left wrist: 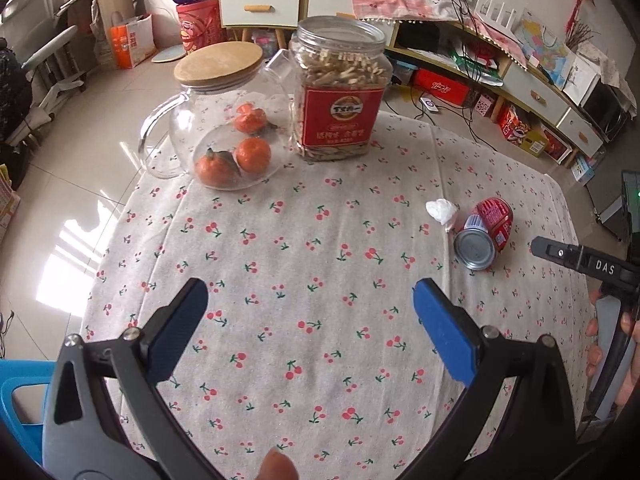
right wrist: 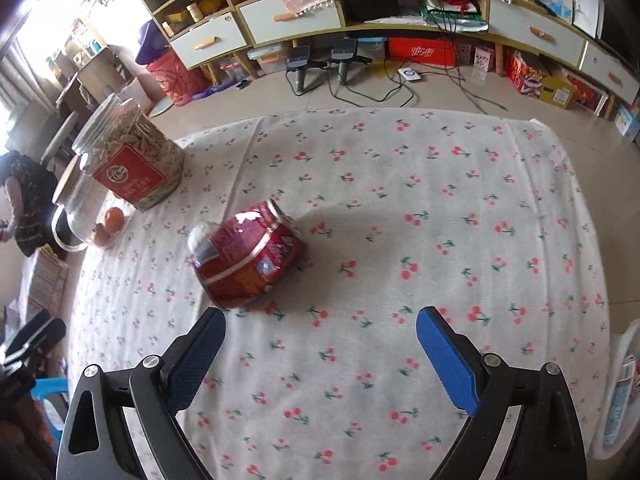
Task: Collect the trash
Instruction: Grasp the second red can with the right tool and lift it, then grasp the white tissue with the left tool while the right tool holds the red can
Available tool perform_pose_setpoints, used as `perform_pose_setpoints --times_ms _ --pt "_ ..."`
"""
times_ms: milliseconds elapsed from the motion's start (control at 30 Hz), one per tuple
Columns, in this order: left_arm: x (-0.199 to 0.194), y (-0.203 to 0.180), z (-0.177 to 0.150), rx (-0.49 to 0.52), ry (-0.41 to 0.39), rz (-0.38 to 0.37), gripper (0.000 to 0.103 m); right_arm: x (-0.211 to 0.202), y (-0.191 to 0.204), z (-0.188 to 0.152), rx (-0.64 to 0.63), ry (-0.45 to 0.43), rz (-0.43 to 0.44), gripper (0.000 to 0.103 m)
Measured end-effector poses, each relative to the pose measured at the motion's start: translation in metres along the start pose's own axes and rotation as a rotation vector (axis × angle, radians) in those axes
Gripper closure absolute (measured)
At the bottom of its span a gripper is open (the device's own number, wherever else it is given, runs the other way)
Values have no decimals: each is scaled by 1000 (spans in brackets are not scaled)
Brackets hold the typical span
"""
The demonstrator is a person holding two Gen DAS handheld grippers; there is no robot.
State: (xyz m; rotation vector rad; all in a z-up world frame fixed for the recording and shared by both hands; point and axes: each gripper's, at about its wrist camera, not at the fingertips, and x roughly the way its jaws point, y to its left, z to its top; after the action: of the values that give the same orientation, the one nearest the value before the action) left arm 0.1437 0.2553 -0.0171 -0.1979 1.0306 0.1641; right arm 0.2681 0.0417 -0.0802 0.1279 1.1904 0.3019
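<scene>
The surface (left wrist: 320, 240), under a cherry-print cloth, carries a red can (left wrist: 486, 236) lying on its side toward the right, a white paper wad (left wrist: 441, 212) touching it. At the far left stand a glass jug (left wrist: 216, 120) with a wooden lid and a clear seed jar (left wrist: 340, 88) — three tangerines (left wrist: 240, 152) show near the jug's base. Left tongs (left wrist: 310, 312) hover spread over bare cloth, holding nothing. Right tongs (right wrist: 320, 332) hover spread too, empty, the can (right wrist: 248, 256) just ahead toward the left finger — nothing between them.
</scene>
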Motion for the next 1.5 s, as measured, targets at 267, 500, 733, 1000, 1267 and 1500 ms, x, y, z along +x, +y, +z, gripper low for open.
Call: perform_pose_setpoints --times_ms 267,500,733,1000,1267,1500 --pt "-3 11 4 -14 -5 2 1 51 26 35 99 56 26 5" --pt "0 14 7 -16 -1 12 1 79 24 45 160 84 -7 6" --pt "1 9 5 11 3 18 1 80 14 36 172 93 -20 32" --pt "0 4 2 25 7 -2 1 65 5 17 139 113 -8 53" --pt "7 -6 -6 45 35 -62 1 21 -21 -15 108 77 -12 69" --pt "27 -48 -4 116 28 -132 1 -25 -62 -42 91 27 -26 69"
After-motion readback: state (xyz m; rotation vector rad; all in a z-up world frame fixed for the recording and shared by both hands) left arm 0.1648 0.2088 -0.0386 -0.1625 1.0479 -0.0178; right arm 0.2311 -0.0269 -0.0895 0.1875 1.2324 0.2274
